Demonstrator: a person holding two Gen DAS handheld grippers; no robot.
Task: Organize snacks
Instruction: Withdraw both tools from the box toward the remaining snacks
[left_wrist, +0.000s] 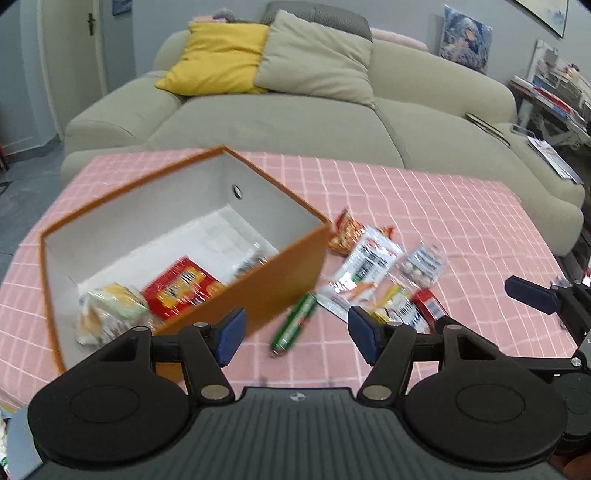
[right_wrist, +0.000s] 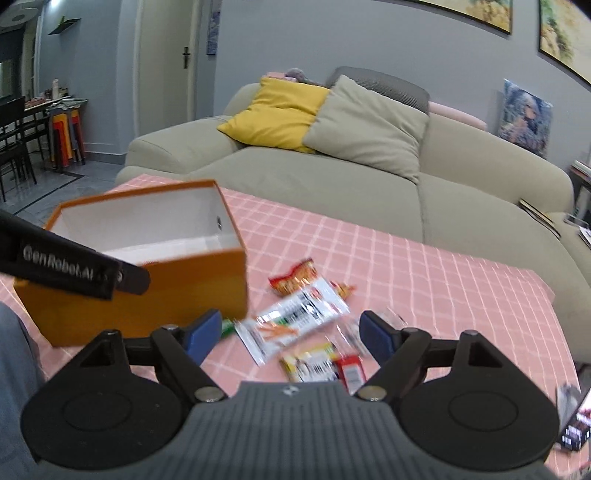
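Observation:
An orange box (left_wrist: 280, 273) with a white inside stands on the pink checked tablecloth (left_wrist: 443, 206). In it lie a red snack pack (left_wrist: 183, 288) and a pale wrapped snack (left_wrist: 110, 310). Right of the box lies a loose pile: a green stick (left_wrist: 295, 325), a white packet (left_wrist: 364, 269), an orange-red bag (left_wrist: 343, 232), a clear bag of small balls (left_wrist: 423, 266) and a yellow-and-red pack (left_wrist: 410, 314). My left gripper (left_wrist: 295, 334) is open above the green stick, holding nothing. My right gripper (right_wrist: 288, 336) is open over the white packet (right_wrist: 295, 321) and the yellow-and-red pack (right_wrist: 321, 365).
A beige sofa (left_wrist: 295, 122) with a yellow cushion (left_wrist: 218, 59) and a beige one runs along the table's far side. A phone (right_wrist: 576, 424) lies at the table's right edge. Dining chairs and stools (right_wrist: 66, 133) stand far left. Bare cloth lies beyond the pile.

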